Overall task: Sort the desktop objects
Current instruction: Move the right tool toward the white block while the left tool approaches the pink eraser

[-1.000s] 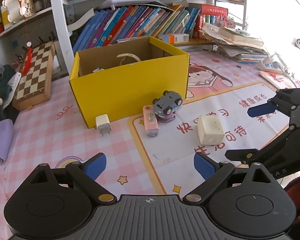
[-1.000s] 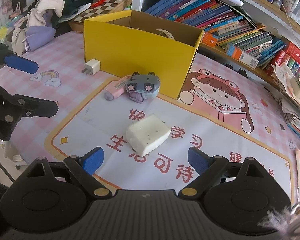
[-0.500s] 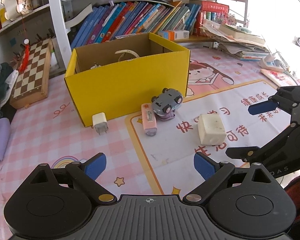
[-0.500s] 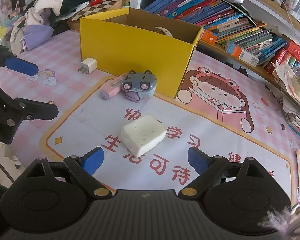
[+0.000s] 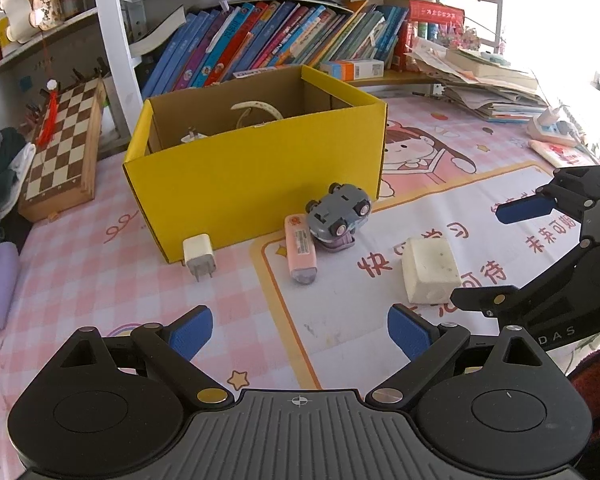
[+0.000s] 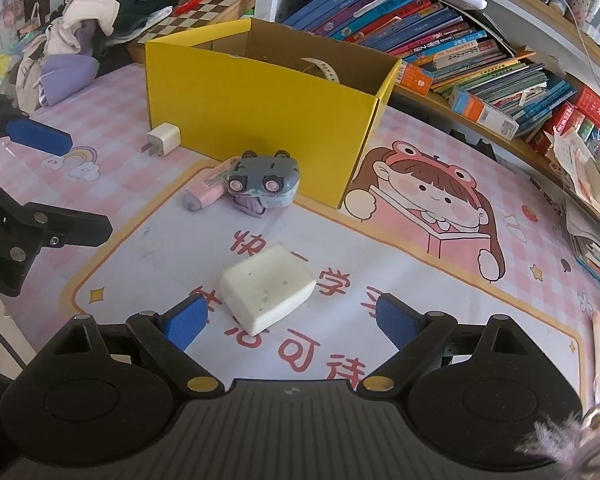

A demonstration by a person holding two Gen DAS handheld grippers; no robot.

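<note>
- Right now your left gripper (image 5: 300, 332) sits at the bottom of the left wrist view with its blue-padded fingers (image 5: 192, 330) spread wide and nothing between them; only the pink checked tablecloth (image 5: 80, 280) shows in the gap.
- Your right gripper (image 6: 288, 320) is just as wide open at the bottom of the right wrist view, holding nothing. The white speckled foam block (image 6: 266, 292) lies on the printed desk mat (image 6: 380, 240) just ahead of the gap, nearer the left pad, and no pad touches it.
- You can see that same gripper at the right edge of the left wrist view, with the block just to its left.
- Above the block in the right wrist view, the grey toy car (image 6: 264, 184) lies overturned, wheels facing you, just in front of the open yellow cardboard box (image 6: 260, 116).
- The pink oblong eraser-like stick (image 6: 208, 188) lies touching or just beside the car on its left.
- The white wall charger plug (image 6: 162, 142) lies further left on the tablecloth, close against the box's front wall, prongs pointing away from the box.
- Inside the box you can make out a pale curved band (image 5: 256, 108) and a small white item (image 5: 192, 136) that is too hidden to identify.
- Behind the box, a row of leaning books (image 5: 260, 40) fills the shelf, and a wooden chessboard (image 5: 64, 144) rests in the left of the left wrist view.
</note>
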